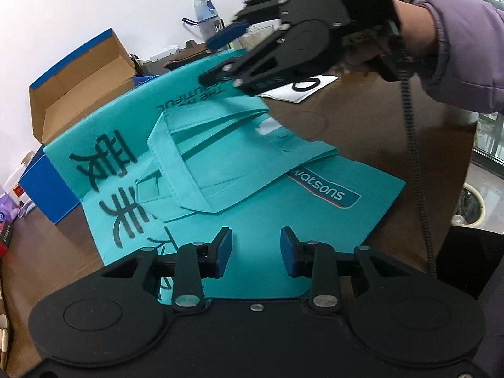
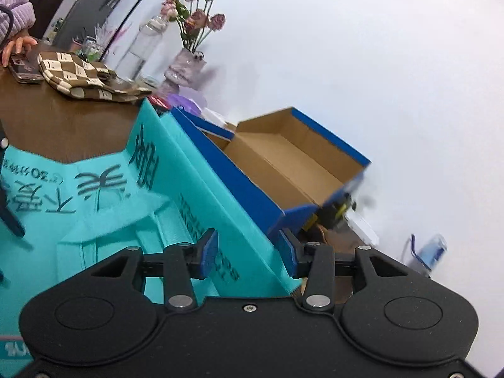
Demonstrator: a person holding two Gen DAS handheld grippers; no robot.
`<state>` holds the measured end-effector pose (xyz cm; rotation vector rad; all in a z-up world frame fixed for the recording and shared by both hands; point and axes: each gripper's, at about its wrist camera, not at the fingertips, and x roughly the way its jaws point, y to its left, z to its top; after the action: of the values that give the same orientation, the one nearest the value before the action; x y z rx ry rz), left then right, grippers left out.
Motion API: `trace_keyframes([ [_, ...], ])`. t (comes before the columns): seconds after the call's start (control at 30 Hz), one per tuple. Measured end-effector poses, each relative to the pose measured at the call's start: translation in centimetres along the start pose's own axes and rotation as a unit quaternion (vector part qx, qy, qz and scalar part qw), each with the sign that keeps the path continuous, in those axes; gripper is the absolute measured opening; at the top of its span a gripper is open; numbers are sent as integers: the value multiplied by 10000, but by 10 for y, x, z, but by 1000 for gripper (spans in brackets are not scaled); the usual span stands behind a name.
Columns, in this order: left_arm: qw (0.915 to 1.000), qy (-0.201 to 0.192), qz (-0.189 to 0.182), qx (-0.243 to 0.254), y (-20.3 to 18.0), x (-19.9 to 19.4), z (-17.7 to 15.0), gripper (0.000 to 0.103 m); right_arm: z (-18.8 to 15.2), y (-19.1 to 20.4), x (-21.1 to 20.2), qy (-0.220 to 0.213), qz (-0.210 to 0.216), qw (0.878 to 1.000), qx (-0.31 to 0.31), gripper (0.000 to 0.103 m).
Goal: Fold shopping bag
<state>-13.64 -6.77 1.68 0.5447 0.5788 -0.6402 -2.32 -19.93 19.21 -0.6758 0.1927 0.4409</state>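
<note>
A teal shopping bag point(image 1: 283, 220) with black lettering lies flat on the brown table, its handles point(image 1: 176, 157) folded over its middle. Its far part rises against an open blue box. My left gripper point(image 1: 256, 252) hovers over the bag's near edge, jaws apart, with only flat fabric showing between the pads. My right gripper point(image 1: 220, 55), held by a hand in a purple sleeve, is at the bag's raised far edge. In the right wrist view that gripper point(image 2: 249, 252) straddles the raised teal edge point(image 2: 239, 239), and its pads stand clear of the fabric.
An open blue cardboard box point(image 2: 283, 163) stands right behind the bag. A water bottle point(image 1: 206, 12) and a white paper tag point(image 1: 302, 88) lie beyond. A checkered pouch point(image 2: 82, 75), a vase of roses point(image 2: 186, 60) and a phone point(image 2: 23, 69) sit further along. The table edge point(image 1: 441, 189) runs at right.
</note>
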Motion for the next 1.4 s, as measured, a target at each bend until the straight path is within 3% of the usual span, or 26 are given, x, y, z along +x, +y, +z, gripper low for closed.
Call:
trace_keyframes([
  [0.07,9999,-33,-40,-93,0,-1,-3,34,5,2,5,19,85,10000,4,38],
  [0.13,9997,-80,-94,-219,2,-3,-6,34,8,3,15,173,311,9993,114,20],
  [0.27,9996,-115,-124,-247,2,-6,-9,34,7,0,48,750,775,9922,630,20],
  [0.47,9990,-183,-206,-339,6,-6,-12,34,1,-16,90,1328,909,9756,1493,20],
  [0.57,9989,-228,-226,-356,7,-7,-14,34,-6,-10,103,1538,889,9720,1535,20],
  [0.67,9987,-271,-222,-373,6,-7,-16,35,-20,-4,113,1727,1213,9602,1831,12],
  [0.87,9987,-295,-173,-367,4,-7,-16,35,-29,-4,111,1567,1295,9572,2061,13],
  [1.0,9978,-349,-145,-553,5,-7,-19,36,-35,-19,111,1573,1470,9408,2619,15],
  [1.1,9965,-378,-119,-738,5,-7,-22,36,-29,-30,94,1242,1412,9384,2900,25],
  [1.23,9972,-366,-46,-647,3,-7,-20,36,-1,-45,43,433,1034,9542,2775,40],
  [1.33,9974,-345,-50,-635,4,-6,-19,36,18,-54,11,31,995,9561,2757,41],
  [1.4,9973,-324,-46,-665,5,-6,-18,36,34,-58,-24,-268,1190,9584,2582,42],
])
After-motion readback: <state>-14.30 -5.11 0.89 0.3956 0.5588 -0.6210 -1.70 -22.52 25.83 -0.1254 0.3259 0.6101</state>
